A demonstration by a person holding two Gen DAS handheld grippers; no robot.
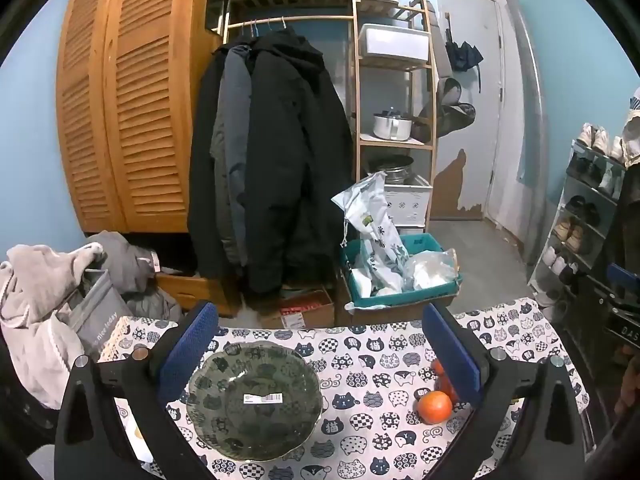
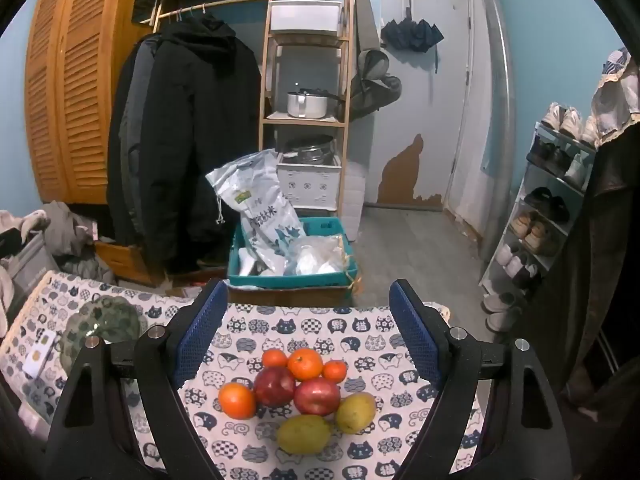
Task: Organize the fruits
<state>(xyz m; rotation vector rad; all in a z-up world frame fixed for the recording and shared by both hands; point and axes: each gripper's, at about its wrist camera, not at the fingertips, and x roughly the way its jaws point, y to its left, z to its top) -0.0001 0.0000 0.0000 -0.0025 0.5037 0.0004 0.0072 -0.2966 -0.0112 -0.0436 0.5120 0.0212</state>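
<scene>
- Table [image 2: 360,328] covered with a cat-print cloth. Fruit lies in one tight cluster on its right half; the green patterned bowl [image 1: 255,400] sits on the left half, well apart from the pile.
- Left gripper [image 1: 320,360]: fingers wide apart, nothing between them, hovering over the bowl. The bowl is empty; only a barcode sticker [image 1: 262,398] shows on its floor.
- Right gripper [image 2: 308,332]: fingers wide apart, nothing held, hovering over the fruit pile.
- Pile, right wrist view: three oranges along the far edge, the middle one [image 2: 305,363] largest; two red apples [image 2: 274,385] [image 2: 317,396] side by side and touching in the centre; a fourth orange [image 2: 237,400] at the left edge, touching the left apple; two yellow-green fruits, probably mangoes [image 2: 304,433] [image 2: 355,413], nearest the camera.
- Judgement: no fruit moved yet; the step in hand is the first pick, presumably into the bowl.
- Suggested first pick: the left-edge orange. It is the piece closest to the bowl and has open cloth on its left and near sides, so a finger can come down without nudging a neighbour.
- Technique: centre the fruit between the pads, close across its widest part, gently. Round fruit may roll or squirt out if gripped off-centre.
- Risk: pulling from the middle of the cluster could set the apples and small oranges rolling toward the table edge. Work from the outside in.
- Release low inside the bowl, clear of the rim. The left gripper could steady the bowl if it slides on the cloth.
</scene>
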